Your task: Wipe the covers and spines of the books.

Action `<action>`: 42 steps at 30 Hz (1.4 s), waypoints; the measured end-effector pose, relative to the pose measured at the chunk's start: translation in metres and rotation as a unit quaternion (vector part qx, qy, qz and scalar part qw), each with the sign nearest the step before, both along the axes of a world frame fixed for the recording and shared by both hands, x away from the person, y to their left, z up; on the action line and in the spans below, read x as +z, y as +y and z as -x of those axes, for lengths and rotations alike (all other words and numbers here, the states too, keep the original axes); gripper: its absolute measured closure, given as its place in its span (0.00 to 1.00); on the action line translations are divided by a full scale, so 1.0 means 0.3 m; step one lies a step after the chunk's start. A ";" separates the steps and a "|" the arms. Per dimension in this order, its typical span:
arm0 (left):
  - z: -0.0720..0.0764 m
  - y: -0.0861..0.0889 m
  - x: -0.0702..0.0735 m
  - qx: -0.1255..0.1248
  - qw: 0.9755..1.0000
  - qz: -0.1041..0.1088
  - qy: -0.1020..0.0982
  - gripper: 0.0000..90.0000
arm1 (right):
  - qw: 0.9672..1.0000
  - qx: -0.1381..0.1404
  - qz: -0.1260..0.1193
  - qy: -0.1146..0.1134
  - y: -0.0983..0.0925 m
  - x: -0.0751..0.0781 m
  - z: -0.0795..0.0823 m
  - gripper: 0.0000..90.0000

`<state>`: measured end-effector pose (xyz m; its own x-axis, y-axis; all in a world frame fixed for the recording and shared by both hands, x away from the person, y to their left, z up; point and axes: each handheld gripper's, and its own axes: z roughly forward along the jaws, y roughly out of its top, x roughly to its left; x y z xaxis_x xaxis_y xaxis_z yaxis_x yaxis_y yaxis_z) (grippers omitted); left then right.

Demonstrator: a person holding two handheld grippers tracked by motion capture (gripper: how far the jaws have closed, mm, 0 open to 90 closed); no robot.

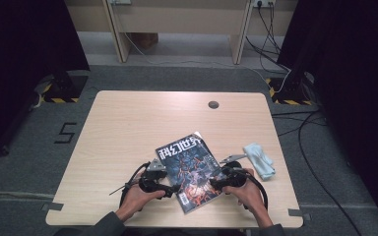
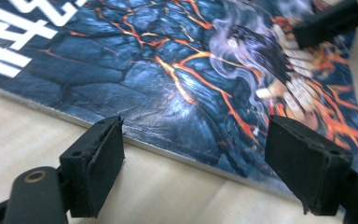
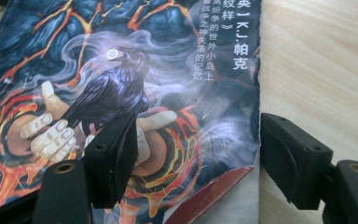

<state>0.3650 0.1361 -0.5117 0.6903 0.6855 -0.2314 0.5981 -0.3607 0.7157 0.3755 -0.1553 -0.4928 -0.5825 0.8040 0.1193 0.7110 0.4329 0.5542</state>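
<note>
Nearest the table's (image 1: pixel 118 123) front edge, left gripper (image 1: pixel 170 188) and right gripper (image 1: pixel 215 184), both with jaws spread wide, nothing clamped. Between them a magazine (image 1: pixel 189 169), flat on the table, turned at a slant. Left jaws straddling its long edge, pads off the cover; right jaws with one pad over the cover, the other over bare wood just past the ragged edge. Cover: raven, hands, glowing lava cracks; white Chinese title, smaller text including "K.J.". Just right, a pale blue cloth (image 1: pixel 259 160), clear of the magazine. Farther back, a round grommet (image 1: pixel 213 104). On the floor left, a painted "5" (image 1: pixel 66 132).
</note>
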 end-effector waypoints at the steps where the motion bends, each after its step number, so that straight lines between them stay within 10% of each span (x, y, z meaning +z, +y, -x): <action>1: -0.012 -0.004 0.000 0.000 1.000 -0.007 -0.005 0.21 | 1.000 0.002 0.003 -0.002 0.001 0.001 0.003 0.33; 11: -0.077 -0.010 -0.003 0.007 0.999 -0.032 -0.027 0.22 | 1.000 0.015 -0.001 -0.003 0.014 -0.001 0.029 0.32; 21: 0.010 0.001 0.004 -0.006 0.999 -0.048 -0.020 0.24 | 0.999 0.035 0.011 0.000 0.054 0.003 0.059 0.32; 42: -0.147 0.024 0.007 0.037 0.996 -0.059 -0.047 0.34 | 1.000 -0.003 0.011 -0.026 0.129 -0.008 -0.027 0.31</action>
